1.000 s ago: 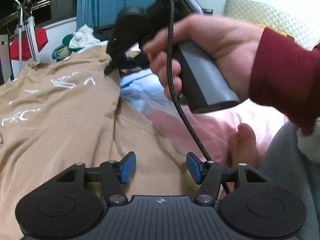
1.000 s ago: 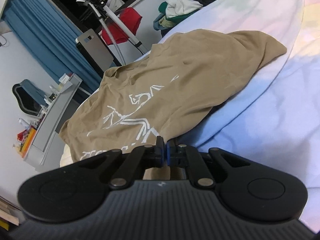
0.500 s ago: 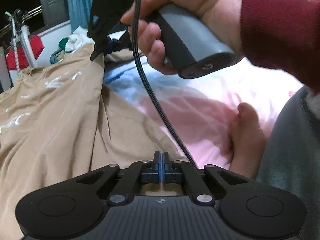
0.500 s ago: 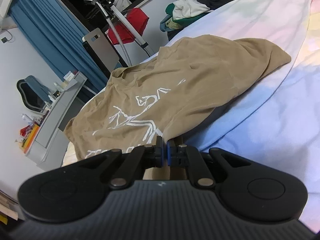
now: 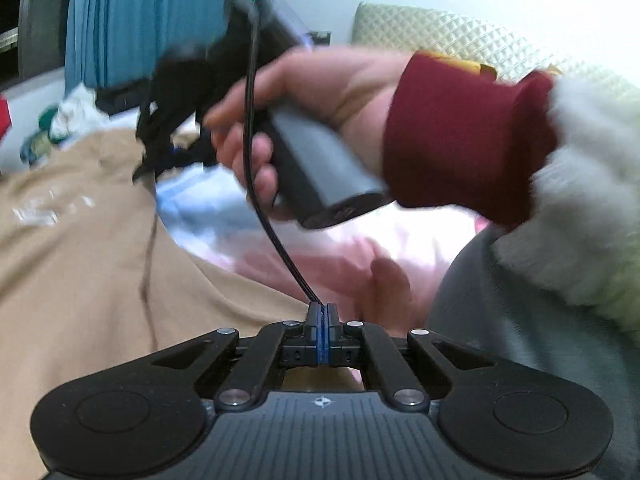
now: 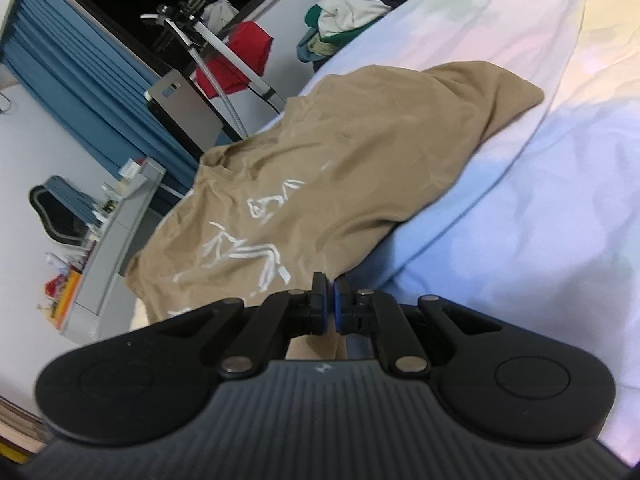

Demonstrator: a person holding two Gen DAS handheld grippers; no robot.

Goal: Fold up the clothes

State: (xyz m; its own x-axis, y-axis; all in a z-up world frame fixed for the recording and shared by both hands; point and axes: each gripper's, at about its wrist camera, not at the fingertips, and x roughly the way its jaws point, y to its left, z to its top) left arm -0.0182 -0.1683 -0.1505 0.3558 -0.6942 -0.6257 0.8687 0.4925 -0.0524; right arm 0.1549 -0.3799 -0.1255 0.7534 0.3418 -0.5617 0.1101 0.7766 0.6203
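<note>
Two pairs of jaws, both closed. Furthest left, spread over the pastel bed sheet (image 6: 520,200): the tan T-shirt (image 5: 80,260) of soft cloth, white line print on its front, crumpled, far corner bunched. At the shirt's near hem, the left gripper (image 5: 320,312), blue pads pressed flat together; cloth between them or not, impossible to tell. Above the shirt's right edge, the right gripper (image 6: 329,300), blurred in the left wrist view, jaws pinched to a narrow slit on a fold of the tan cloth, that edge drawn up off the sheet. Right of the shirt, wrapped round the grey handle, the right hand (image 5: 320,92) in a dark red knitted cuff (image 5: 460,132). Hanging from that handle down towards the left gripper, a black braided cable (image 5: 256,184). Beyond the shirt, at the bed's far end, a heap of white, green and dark clothes (image 6: 344,12). Further back, pleated blue curtains (image 5: 140,20).
</note>
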